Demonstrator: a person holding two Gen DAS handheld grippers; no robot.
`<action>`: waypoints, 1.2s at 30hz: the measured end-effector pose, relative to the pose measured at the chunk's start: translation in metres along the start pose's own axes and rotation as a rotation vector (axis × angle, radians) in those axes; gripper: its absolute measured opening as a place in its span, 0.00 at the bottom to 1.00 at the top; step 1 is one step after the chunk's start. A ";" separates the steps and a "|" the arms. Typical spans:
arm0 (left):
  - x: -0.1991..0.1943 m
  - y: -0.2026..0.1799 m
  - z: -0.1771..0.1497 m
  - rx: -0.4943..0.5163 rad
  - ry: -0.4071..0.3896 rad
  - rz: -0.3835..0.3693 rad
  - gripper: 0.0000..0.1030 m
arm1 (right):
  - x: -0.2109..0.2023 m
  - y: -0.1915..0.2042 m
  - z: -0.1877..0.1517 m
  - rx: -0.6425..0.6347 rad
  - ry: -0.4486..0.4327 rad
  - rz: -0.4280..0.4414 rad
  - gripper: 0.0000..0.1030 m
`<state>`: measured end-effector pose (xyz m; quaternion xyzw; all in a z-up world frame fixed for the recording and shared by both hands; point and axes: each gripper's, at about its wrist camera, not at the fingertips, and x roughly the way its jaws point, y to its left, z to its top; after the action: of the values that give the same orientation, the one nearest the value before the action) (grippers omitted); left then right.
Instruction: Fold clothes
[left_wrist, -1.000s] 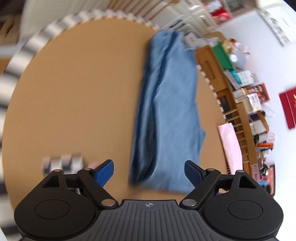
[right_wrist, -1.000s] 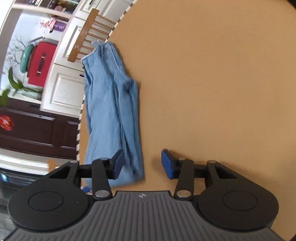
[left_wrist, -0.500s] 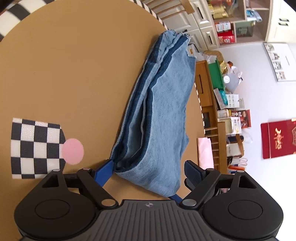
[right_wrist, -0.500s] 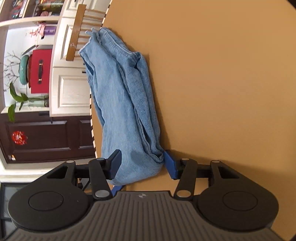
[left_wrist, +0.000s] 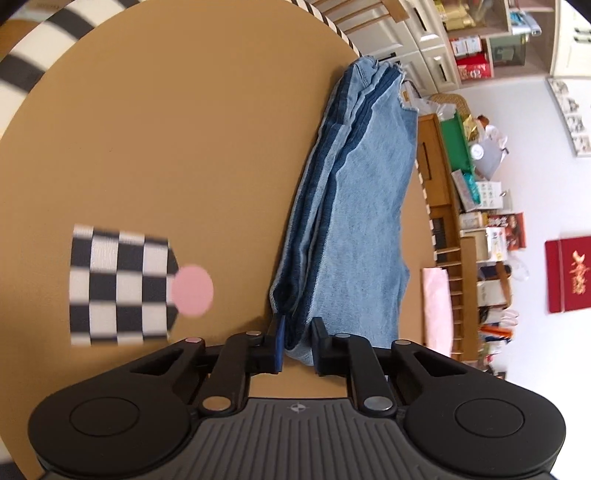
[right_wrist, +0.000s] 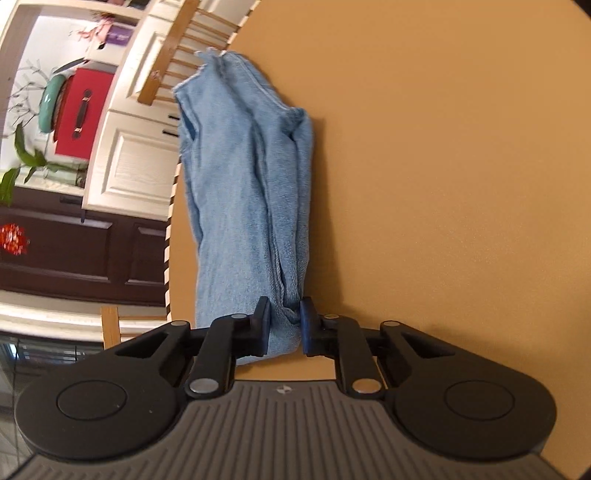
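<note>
A pair of blue jeans (left_wrist: 354, 221) lies folded lengthwise along the edge of a tan table (left_wrist: 166, 129). My left gripper (left_wrist: 296, 343) is closing, and its pads pinch the near corner of the denim. In the right wrist view the same jeans (right_wrist: 251, 199) stretch away toward the far rim. My right gripper (right_wrist: 283, 325) is also closing, with its blue pads pressed on a bunched fold at the near end. The cloth under both jaws is hidden.
A black-and-white checkered marker with a pink dot (left_wrist: 122, 288) lies on the table left of the jeans. Wooden chairs (right_wrist: 173, 59) stand past the table's edge. Cluttered shelves (left_wrist: 476, 206) and white cabinets (right_wrist: 129, 155) lie beyond.
Both grippers stood open around the jeans' end half a second ago; now both have closed onto the denim. The left one sank a little toward the table.
</note>
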<state>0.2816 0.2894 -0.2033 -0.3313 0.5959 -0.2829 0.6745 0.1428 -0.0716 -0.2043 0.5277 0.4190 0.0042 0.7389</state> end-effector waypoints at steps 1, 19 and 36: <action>-0.006 0.003 -0.006 -0.006 0.012 -0.008 0.14 | -0.005 0.000 -0.003 -0.007 0.009 -0.002 0.15; -0.142 -0.066 -0.087 -0.093 0.011 -0.253 0.13 | -0.148 0.067 -0.054 0.039 0.020 0.230 0.14; 0.010 -0.041 0.094 -0.317 -0.224 0.008 0.12 | 0.071 0.064 0.130 0.293 0.003 -0.006 0.27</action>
<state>0.3766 0.2666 -0.1712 -0.4605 0.5557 -0.1440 0.6771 0.2979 -0.1128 -0.1861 0.6289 0.4177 -0.0584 0.6532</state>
